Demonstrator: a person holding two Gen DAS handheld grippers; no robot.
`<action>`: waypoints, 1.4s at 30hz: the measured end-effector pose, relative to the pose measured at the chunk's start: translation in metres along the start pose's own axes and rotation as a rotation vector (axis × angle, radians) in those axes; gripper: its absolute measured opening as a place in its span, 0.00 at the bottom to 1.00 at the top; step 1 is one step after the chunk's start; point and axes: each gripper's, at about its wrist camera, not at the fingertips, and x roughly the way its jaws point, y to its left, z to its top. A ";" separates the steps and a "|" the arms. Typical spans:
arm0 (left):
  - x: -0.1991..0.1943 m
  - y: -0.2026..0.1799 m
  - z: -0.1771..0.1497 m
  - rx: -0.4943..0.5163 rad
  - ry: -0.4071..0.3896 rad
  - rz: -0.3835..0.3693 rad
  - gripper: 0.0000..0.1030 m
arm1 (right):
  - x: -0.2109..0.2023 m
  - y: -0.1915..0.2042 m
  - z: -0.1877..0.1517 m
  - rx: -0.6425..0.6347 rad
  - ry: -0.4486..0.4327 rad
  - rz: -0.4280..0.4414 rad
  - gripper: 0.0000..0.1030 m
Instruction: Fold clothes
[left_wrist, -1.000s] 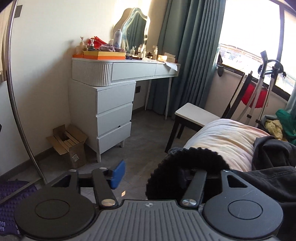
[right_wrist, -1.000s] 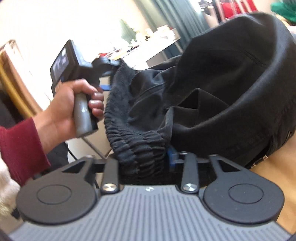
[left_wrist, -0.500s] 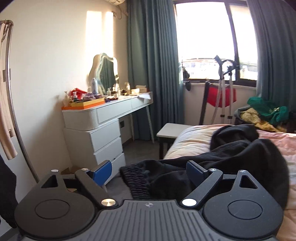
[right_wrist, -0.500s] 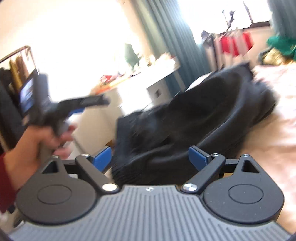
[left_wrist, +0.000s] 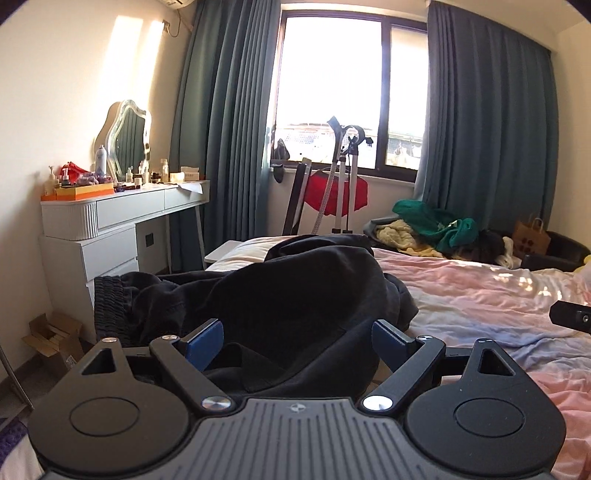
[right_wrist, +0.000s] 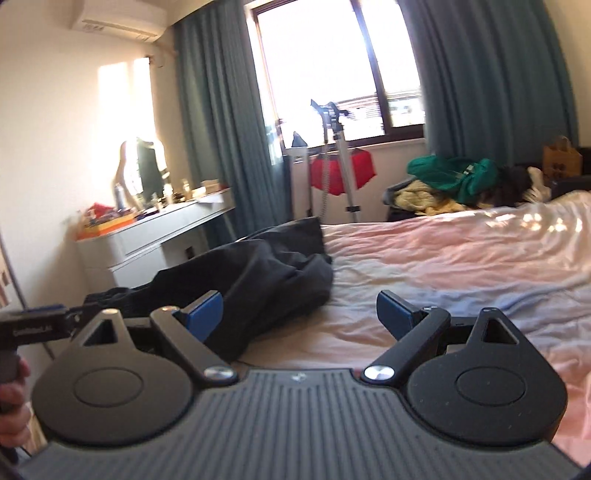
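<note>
One black garment (left_wrist: 280, 295) lies heaped on the near left part of the bed (left_wrist: 498, 295), its ribbed waistband (left_wrist: 109, 302) hanging at the edge toward the floor. I hold my left gripper (left_wrist: 297, 338) low in front of it, jaws spread wide; the dark cloth shows between the blue pads (left_wrist: 205, 341) but they do not press on it. My right gripper (right_wrist: 299, 314) is spread just as wide, with nothing in it, pointing over the pink sheet just right of the garment, whose edge passes behind its left pad (right_wrist: 205, 310). From the right wrist view I see my left hand (right_wrist: 13, 391) at the left border, wrapped round the other gripper's handle. Beyond the bed, a pile of green and yellow clothes (left_wrist: 428, 229) sits near the right curtain (left_wrist: 487, 122), with a brown paper bag (left_wrist: 530, 238) beside it. A red cloth (left_wrist: 334, 192) hangs on a stand under the window (left_wrist: 332, 81). At left stands a white dressing surface (left_wrist: 122, 203) crowded with bottles and a mirror (left_wrist: 125, 140), and a cardboard box (left_wrist: 51, 334) lies on the floor below it.
</note>
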 end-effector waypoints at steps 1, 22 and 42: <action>0.001 0.003 -0.004 -0.019 0.004 -0.001 0.87 | -0.001 -0.005 -0.002 0.028 -0.003 -0.006 0.89; 0.013 0.016 -0.030 0.060 0.068 -0.005 0.87 | -0.002 -0.007 -0.003 0.049 -0.018 -0.075 0.89; 0.163 -0.127 0.009 0.391 0.073 -0.049 0.87 | 0.005 -0.067 -0.013 0.250 0.010 -0.249 0.89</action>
